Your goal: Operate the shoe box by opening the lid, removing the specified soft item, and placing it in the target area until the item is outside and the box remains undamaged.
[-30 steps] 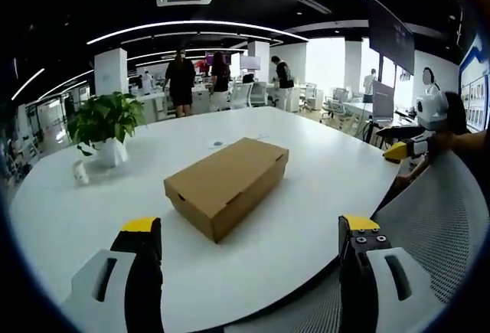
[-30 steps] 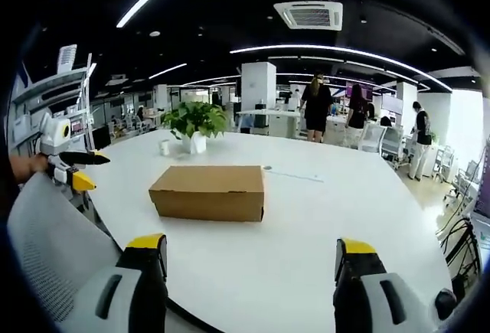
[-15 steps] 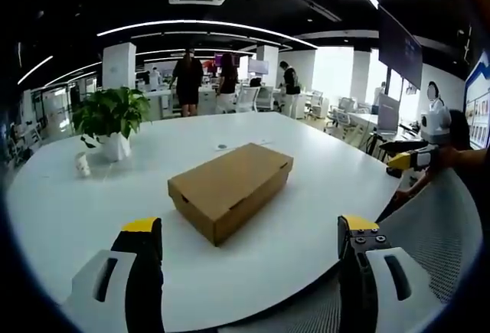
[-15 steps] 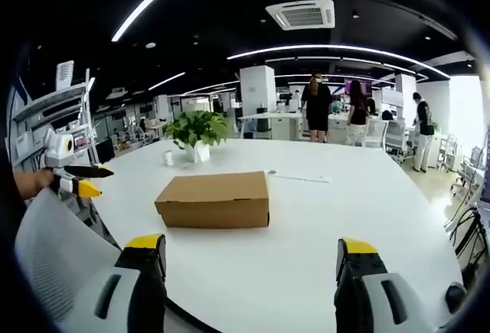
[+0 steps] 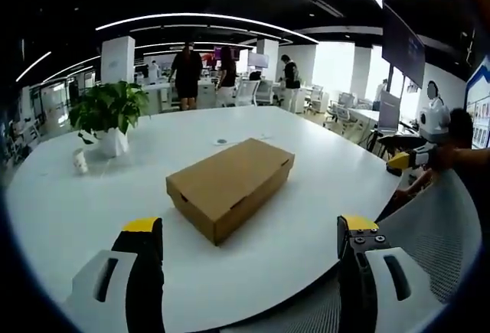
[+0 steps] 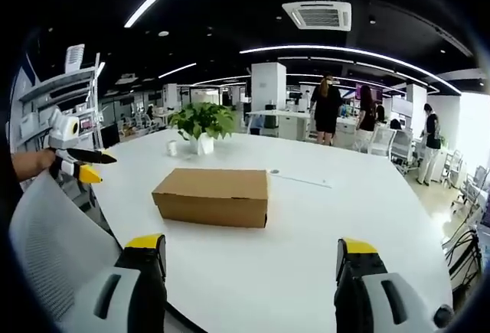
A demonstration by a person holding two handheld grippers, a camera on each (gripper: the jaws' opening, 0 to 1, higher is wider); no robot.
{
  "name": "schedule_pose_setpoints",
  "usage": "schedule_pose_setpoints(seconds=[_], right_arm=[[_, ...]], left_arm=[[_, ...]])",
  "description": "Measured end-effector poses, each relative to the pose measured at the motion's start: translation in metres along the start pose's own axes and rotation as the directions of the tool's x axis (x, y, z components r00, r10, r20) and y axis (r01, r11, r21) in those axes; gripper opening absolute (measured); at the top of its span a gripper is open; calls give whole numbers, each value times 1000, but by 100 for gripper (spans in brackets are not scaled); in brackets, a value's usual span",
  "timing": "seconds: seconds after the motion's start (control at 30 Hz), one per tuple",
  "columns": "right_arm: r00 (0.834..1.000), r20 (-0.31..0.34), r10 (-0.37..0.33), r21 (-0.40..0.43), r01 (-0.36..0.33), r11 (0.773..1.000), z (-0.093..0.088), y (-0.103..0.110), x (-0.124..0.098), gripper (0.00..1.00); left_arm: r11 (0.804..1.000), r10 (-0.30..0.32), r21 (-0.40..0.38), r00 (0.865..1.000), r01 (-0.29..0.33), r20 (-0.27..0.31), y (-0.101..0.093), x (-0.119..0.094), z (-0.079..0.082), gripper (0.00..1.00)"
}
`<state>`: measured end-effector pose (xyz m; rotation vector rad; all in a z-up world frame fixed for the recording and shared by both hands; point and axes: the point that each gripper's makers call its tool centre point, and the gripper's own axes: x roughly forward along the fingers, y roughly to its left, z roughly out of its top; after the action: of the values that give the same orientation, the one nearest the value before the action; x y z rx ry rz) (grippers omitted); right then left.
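A plain brown box [image 5: 228, 186], lid closed, lies mid-table [image 5: 321, 172] ahead of both wide-open grippers [image 5: 249, 272] [image 6: 249, 279]. Potted plant [image 5: 107, 119] beyond; 3 people [image 5: 186, 76] stand in the office behind.

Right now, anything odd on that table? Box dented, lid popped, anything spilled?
Nothing stands out. The shoe box sits flat on the white table, lid shut, no dents visible. The potted plant stands upright behind it. Both tongs, left and right, are open and short of the box.
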<state>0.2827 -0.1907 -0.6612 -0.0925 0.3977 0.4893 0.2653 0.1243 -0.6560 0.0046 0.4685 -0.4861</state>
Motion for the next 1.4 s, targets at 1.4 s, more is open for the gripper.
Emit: schedule_pose_setpoints(seconds=[1.4], right_arm=[[990,-33,135,-64,-137,988,-2,4,73,89]], left_arm=[[995,-88,-55,991,83,-102,18,67,-19,100]])
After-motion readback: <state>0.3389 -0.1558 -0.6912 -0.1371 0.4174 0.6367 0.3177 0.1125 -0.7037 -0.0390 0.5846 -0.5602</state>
